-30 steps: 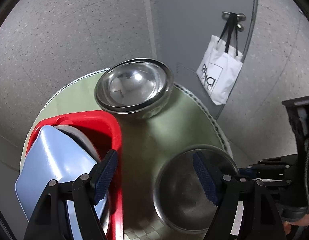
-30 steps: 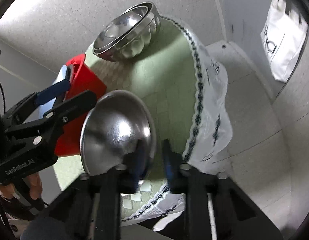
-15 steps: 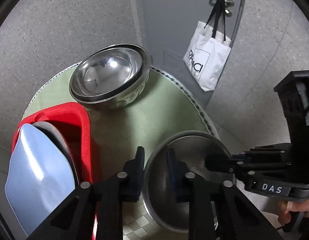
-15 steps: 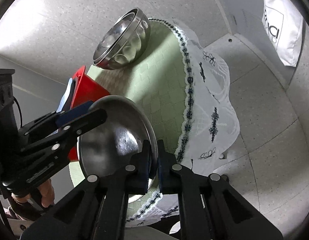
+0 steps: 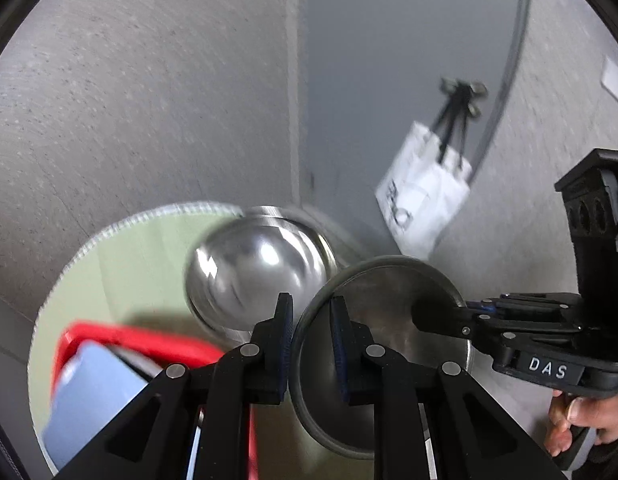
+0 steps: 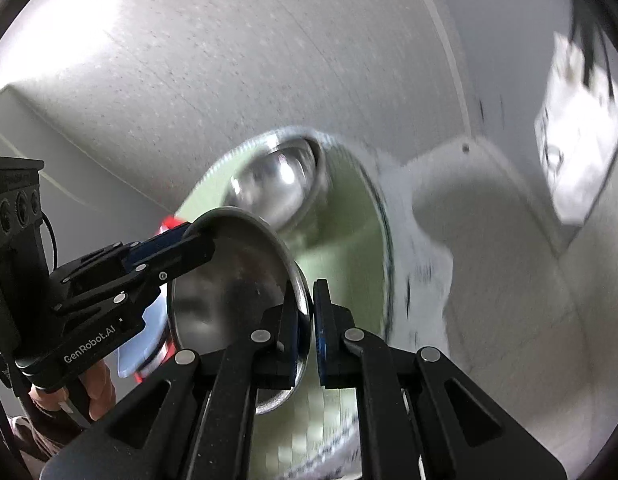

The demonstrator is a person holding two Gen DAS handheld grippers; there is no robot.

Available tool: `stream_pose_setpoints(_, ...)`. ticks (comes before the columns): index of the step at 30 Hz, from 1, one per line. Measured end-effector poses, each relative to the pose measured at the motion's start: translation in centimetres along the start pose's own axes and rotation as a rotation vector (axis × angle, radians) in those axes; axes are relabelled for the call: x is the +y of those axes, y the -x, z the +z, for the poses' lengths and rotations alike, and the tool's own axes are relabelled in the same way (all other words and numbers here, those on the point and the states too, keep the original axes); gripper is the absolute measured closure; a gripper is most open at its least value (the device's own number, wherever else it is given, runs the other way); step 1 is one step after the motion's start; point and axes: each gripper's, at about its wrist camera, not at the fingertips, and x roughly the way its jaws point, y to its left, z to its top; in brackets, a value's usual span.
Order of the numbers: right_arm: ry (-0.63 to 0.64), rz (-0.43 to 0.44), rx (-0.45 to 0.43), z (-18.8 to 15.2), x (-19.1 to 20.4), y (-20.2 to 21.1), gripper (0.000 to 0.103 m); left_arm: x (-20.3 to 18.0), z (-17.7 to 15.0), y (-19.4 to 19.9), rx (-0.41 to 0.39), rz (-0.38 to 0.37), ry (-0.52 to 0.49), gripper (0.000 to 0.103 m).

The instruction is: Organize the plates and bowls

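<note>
A round table under a pale green checked cloth [image 5: 121, 264] is filling the lower part of the view, its white patterned trim [image 6: 425, 216] hanging over the far edge. Beyond it, up and to the right of the claw, a white tote bag [image 5: 423, 196] with black straps is hanging, blurred, from a metal handle [image 5: 465, 90] on a grey door [image 5: 389, 60]. Speckled grey flooring [image 5: 149, 92] is stretching away behind the table.

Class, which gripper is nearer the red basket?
Left. The left gripper holds the plate by the rim just beside the red basket; the right gripper holds the opposite rim, across the plate from the basket.
</note>
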Motion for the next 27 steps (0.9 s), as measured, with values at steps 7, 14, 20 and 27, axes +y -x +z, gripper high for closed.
stream_pose_setpoints(7,0.070,-0.032,0.002,6.5,1.8,-4.2,0.097,5.5,3.4,-2.3,-0.026,0.025,0.112,0.087)
stream_pose_setpoints(14,0.080,-0.074,0.082,8.3,2.0,-9.4,0.097,8.5,4.3,-6.9,0.087,0.080,0.132,0.085)
stream_pose_setpoints(20,0.094,-0.104,0.120,8.1,2.1,-11.7,0.097,9.4,4.4,-9.2,0.142,0.095,0.136,0.084)
stream_pose_setpoints(27,0.105,-0.158,0.128,7.7,2.1,-12.5,0.094,9.2,4.6,-10.9,0.158,0.106,0.151,0.083)
